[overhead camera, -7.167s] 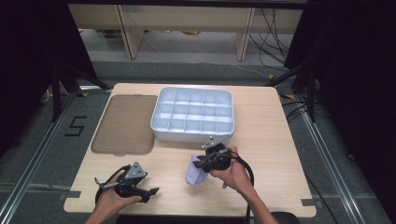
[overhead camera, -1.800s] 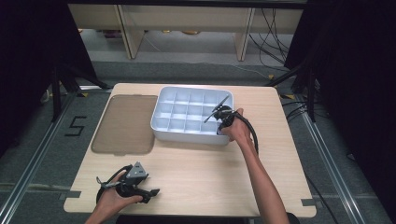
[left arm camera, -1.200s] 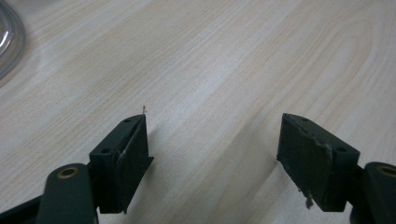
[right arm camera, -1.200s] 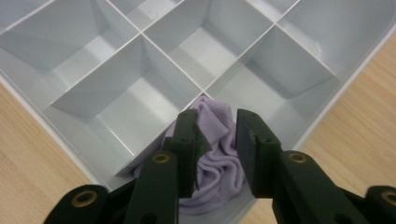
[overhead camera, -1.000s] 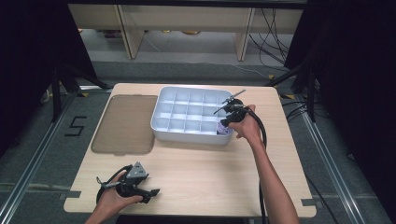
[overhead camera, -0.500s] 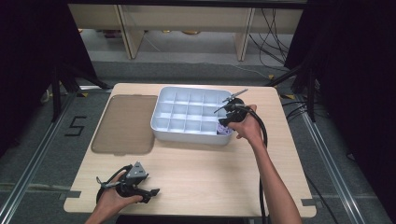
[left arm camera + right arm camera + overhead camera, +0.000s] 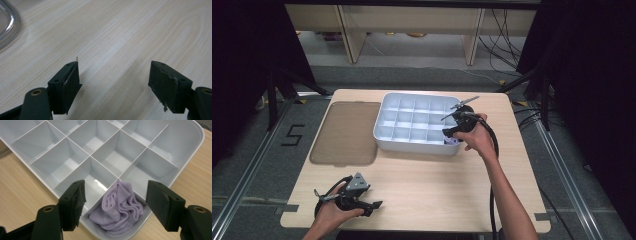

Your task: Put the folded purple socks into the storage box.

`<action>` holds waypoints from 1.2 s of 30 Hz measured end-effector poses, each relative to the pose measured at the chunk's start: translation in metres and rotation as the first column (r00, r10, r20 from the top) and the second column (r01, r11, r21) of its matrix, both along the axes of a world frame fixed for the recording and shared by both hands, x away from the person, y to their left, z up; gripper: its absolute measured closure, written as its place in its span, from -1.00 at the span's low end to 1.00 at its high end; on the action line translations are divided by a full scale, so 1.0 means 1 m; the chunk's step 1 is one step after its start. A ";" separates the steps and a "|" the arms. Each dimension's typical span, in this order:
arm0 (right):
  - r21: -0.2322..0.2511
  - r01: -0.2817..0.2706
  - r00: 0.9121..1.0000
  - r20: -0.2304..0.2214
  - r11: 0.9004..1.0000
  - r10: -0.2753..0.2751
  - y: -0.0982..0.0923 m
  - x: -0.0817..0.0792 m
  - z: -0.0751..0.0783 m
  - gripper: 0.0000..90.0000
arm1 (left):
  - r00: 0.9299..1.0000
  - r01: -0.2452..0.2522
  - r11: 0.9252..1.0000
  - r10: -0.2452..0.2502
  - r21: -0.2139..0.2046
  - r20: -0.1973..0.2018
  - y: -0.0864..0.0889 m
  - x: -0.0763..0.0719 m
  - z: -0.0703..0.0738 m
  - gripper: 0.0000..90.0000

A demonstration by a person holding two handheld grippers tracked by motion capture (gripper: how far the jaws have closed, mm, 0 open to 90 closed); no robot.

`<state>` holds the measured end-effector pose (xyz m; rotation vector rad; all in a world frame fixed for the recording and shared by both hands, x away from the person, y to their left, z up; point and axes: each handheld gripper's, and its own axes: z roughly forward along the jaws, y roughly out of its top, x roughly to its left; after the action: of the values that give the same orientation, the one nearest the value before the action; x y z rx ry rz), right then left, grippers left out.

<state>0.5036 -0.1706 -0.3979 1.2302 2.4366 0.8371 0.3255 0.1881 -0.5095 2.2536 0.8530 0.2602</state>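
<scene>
Left of the divided tray (image 7: pixel 384 131): smoky lid (image 7: pixel 344 132) flat on the table (image 7: pixel 432 185), just beside the tray's left wall. Well in front of the tray, near the table's front left corner: left gripper (image 7: pixel 371 204) resting low over bare wood, jaws spread wide with nothing between them. Inside the tray, in its front right corner compartment: bunched lilac cloth (image 7: pixel 119 206), folds puffed up close to the level of the dividers. Directly above that compartment: right gripper (image 7: pixel 115 202), jaws just opened wide to either side of the cloth, pads clear of the fabric, nothing gripped.

Risks, as a judgement: loose folds catching on a pad during the lift away, dragging the cloth back out over the tray's rim; springy fabric unfurling across a divider into the neighbouring cell; a jaw tip knocking the tray's near wall and shifting the tray towards the lid.

Against the earliest frame: cloth then on the table in front of the tray, under the right gripper; now inside the tray. Right hand then near the front edge, now stretched to the tray's right front corner. Left gripper, lid and tray unchanged in place
</scene>
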 end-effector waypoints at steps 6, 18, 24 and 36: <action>0.015 0.004 1.000 0.023 1.000 -0.005 0.002 -0.004 0.001 -0.34 | 1.000 -0.012 1.000 0.012 -0.010 -0.012 -0.001 -0.001 -0.001 -0.46; 0.037 -0.008 1.000 0.025 0.999 0.007 0.008 -0.017 0.005 -0.40 | 1.000 -0.010 1.000 0.010 0.005 0.003 0.000 0.000 0.000 -0.46; 0.053 -0.009 1.000 0.028 0.999 0.008 0.011 -0.024 0.005 -0.46 | 1.000 -0.012 1.000 0.012 0.005 0.006 0.001 0.000 0.000 -0.46; 0.070 -0.062 0.997 0.059 0.996 0.058 0.019 -0.039 0.002 -0.46 | 1.000 -0.012 1.000 0.012 0.002 0.006 0.001 0.000 0.000 -0.46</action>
<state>0.4642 -0.1514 -0.3956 1.1464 2.4288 0.9712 0.3259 0.1890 -0.5092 2.2494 0.8633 0.2732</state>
